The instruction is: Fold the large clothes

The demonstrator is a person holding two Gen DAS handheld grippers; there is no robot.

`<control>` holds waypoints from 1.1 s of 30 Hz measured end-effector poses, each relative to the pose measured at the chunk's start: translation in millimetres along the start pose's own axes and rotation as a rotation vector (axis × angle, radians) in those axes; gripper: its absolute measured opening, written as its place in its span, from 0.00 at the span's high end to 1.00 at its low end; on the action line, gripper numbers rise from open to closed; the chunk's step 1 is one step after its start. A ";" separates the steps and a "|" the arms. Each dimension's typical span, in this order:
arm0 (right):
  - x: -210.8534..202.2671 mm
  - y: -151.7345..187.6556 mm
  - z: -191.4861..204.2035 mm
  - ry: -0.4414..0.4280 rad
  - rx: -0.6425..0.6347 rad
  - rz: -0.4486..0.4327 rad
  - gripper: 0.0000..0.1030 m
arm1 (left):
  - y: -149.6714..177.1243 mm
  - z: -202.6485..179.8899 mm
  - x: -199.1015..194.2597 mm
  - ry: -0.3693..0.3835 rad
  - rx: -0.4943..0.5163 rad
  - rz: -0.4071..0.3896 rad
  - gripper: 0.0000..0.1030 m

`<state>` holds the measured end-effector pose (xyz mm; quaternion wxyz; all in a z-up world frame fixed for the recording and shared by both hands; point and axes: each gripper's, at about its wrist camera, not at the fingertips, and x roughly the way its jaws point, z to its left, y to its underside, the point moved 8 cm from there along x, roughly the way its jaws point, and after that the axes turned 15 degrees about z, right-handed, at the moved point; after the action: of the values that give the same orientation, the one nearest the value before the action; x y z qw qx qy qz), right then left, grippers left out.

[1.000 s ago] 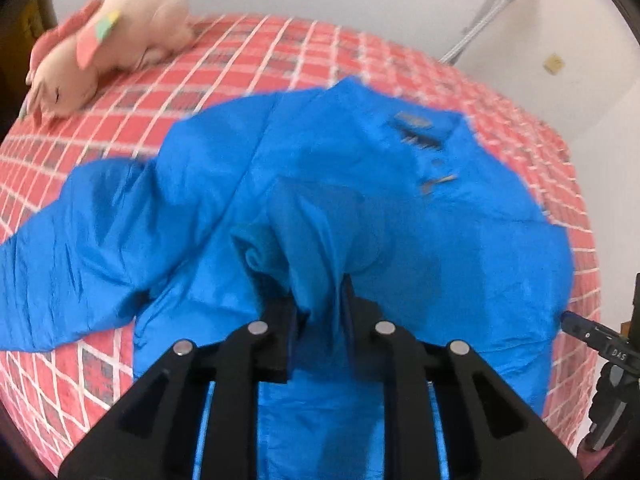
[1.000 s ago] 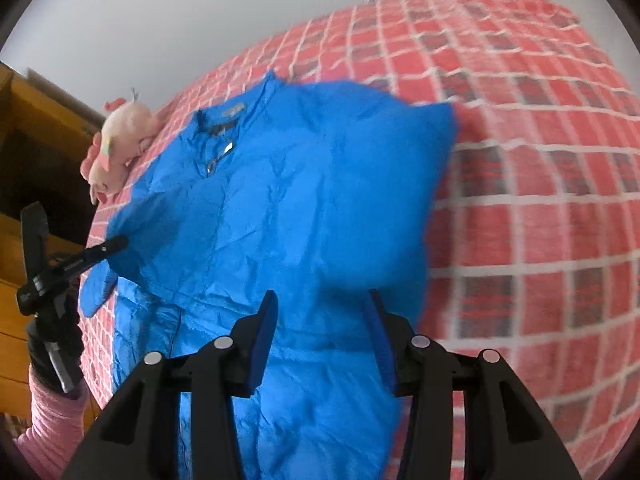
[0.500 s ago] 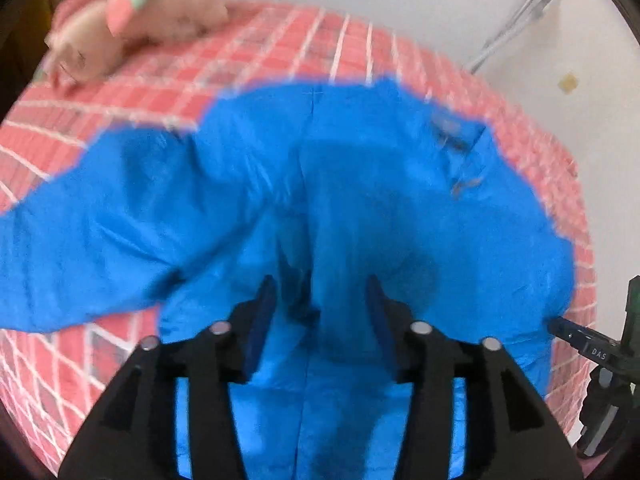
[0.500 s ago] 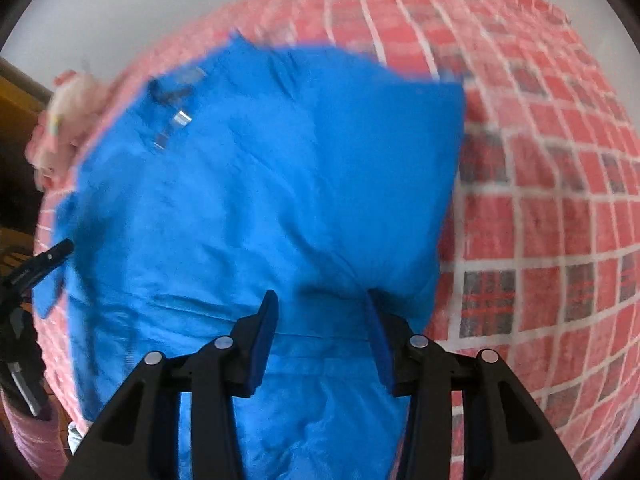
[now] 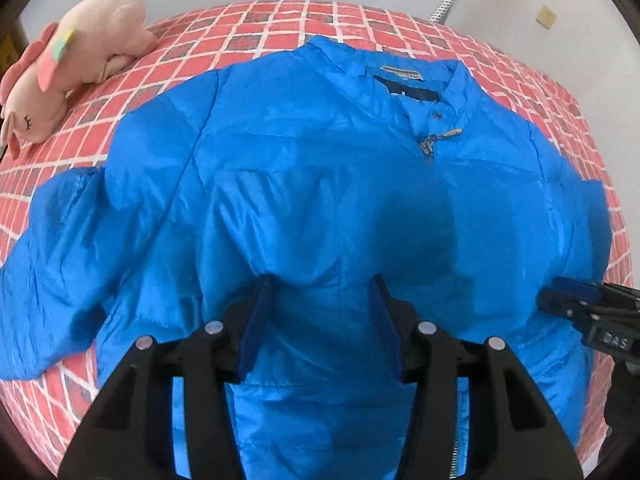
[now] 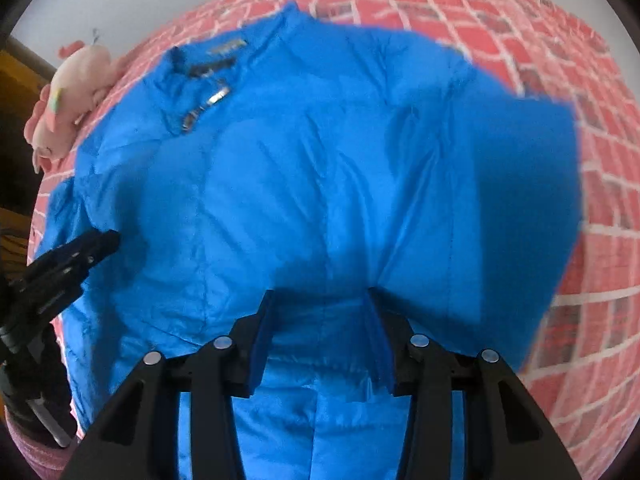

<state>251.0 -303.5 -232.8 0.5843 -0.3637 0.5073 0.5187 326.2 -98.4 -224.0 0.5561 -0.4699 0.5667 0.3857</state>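
Both views were bright and evenly lit, soft indoor light, no hard glare. The shiny blue padded nylon jacket (image 5: pixel 328 184) carried a mild sheen on its creases. A soft dark shadow sat on the jacket just ahead of the left gripper (image 5: pixel 320 292), another ahead of the right gripper (image 6: pixel 320 304). Left wrist view was sharp. Right wrist view was motion-blurred, worst along the jacket's right edge and the red checked bedcover (image 6: pixel 600 240). Strong fisheye bulge, black vignette at all corners.
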 end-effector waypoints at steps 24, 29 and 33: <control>-36.0 30.0 21.6 -0.050 -0.003 -0.041 0.51 | 29.5 16.4 -22.7 0.154 -0.083 0.034 0.47; -55.6 39.3 27.0 0.017 -0.033 -0.051 0.46 | 70.5 106.6 -74.2 0.089 -0.179 -0.065 0.37; -50.5 38.5 21.8 0.046 -0.026 -0.026 0.44 | 117.8 214.2 -83.3 -0.031 -0.344 -0.056 0.27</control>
<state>220.8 -287.1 -175.1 0.5744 -0.3897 0.5090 0.5090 265.2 146.5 -169.4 0.4868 -0.5675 0.4705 0.4687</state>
